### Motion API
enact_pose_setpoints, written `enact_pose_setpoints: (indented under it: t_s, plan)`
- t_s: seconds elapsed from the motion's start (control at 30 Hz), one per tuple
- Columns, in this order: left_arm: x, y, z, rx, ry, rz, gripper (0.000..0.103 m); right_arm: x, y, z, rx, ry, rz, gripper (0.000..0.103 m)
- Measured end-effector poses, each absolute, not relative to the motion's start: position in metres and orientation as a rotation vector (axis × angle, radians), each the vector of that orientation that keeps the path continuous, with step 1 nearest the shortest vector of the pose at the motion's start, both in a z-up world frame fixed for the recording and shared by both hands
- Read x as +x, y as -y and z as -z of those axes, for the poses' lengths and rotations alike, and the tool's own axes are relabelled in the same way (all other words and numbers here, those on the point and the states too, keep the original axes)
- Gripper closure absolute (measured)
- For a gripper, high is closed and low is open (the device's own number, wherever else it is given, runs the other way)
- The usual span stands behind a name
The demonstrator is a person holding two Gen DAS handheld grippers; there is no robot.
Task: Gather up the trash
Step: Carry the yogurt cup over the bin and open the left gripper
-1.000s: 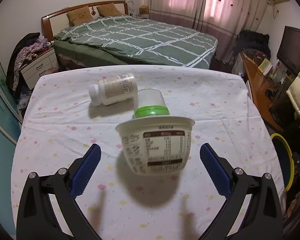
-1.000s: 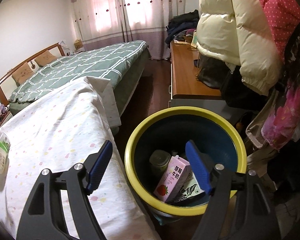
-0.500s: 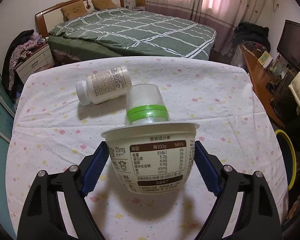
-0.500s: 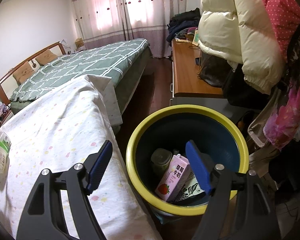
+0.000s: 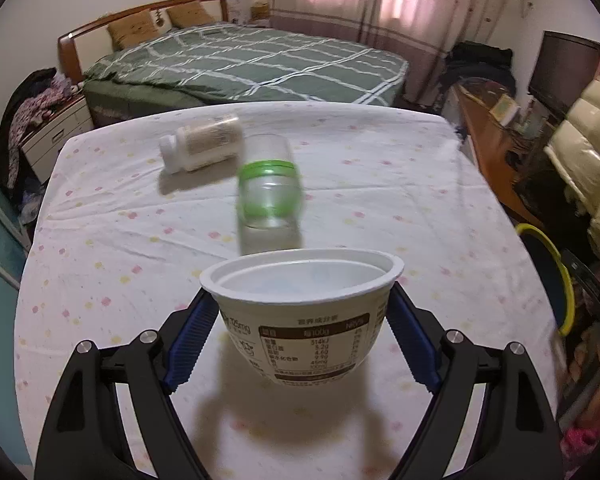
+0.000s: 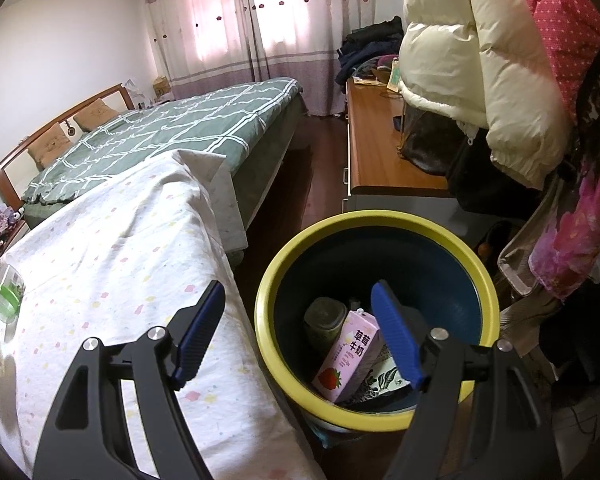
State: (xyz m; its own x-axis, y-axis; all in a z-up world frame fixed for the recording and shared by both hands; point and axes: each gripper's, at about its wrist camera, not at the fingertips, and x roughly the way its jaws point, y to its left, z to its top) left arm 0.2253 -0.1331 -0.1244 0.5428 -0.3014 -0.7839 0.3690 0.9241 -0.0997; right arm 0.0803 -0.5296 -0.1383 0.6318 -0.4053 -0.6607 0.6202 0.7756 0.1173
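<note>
The jar point(image 5: 269, 196) and the bottle point(image 5: 204, 143) behind it are blurred, so the bottle's label cannot be read. The cup point(image 5: 306, 316) hides the inner faces of the left tongs' point(image 5: 300, 340) pads. In the bin point(image 6: 380, 256), the carton point(image 6: 350, 356) covers part of the trash beneath. The right view's left edge cuts the cup.

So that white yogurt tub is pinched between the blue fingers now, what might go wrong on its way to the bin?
1. The white plastic yogurt tub tapers and is pinched only at its sides by the left gripper, so it may slip.
2. The clear cup with a green band stands just behind it and might get knocked over.
3. The yellow-rimmed blue bin sits beyond the table edge, so an early release could miss it.
</note>
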Motion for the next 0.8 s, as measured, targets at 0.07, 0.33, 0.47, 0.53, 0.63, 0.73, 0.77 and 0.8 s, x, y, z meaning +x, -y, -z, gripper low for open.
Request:
enact_pose_setpoints:
  t_s: [0.07,0.33,0.47,0.53,0.63,0.73,0.77,0.8]
  plan:
    - [0.213,0.141,0.119,0.089,-0.896,0.424,0.02,0.076,0.529,0.137,0.361,-0.635,0.595,0.031]
    - [0.192,0.18,0.096,0.11,-0.841,0.521,0.02,0.045,0.532,0.129,0.363,-0.607,0.559,0.031]
    - [0.188,0.214,0.089,0.136,-0.83,0.581,0.02,0.026,0.538,0.121,0.344,-0.594,0.568,0.031]
    - [0.185,0.233,0.086,0.149,-0.825,0.614,0.02,0.014,0.543,0.117,0.342,-0.585,0.576,0.031]
    - [0.182,0.26,0.083,0.173,-0.819,0.655,0.02,0.0,0.55,0.115,0.347,-0.576,0.582,0.031]
    - [0.177,0.295,0.081,0.198,-0.815,0.708,0.02,-0.011,0.559,0.117,0.352,-0.573,0.597,0.031]
    - [0.175,0.308,0.08,0.21,-0.813,0.725,0.02,-0.015,0.562,0.118,0.358,-0.573,0.599,0.031]
    - [0.173,0.318,0.08,0.218,-0.811,0.74,0.02,-0.019,0.566,0.119,0.368,-0.573,0.601,0.031]
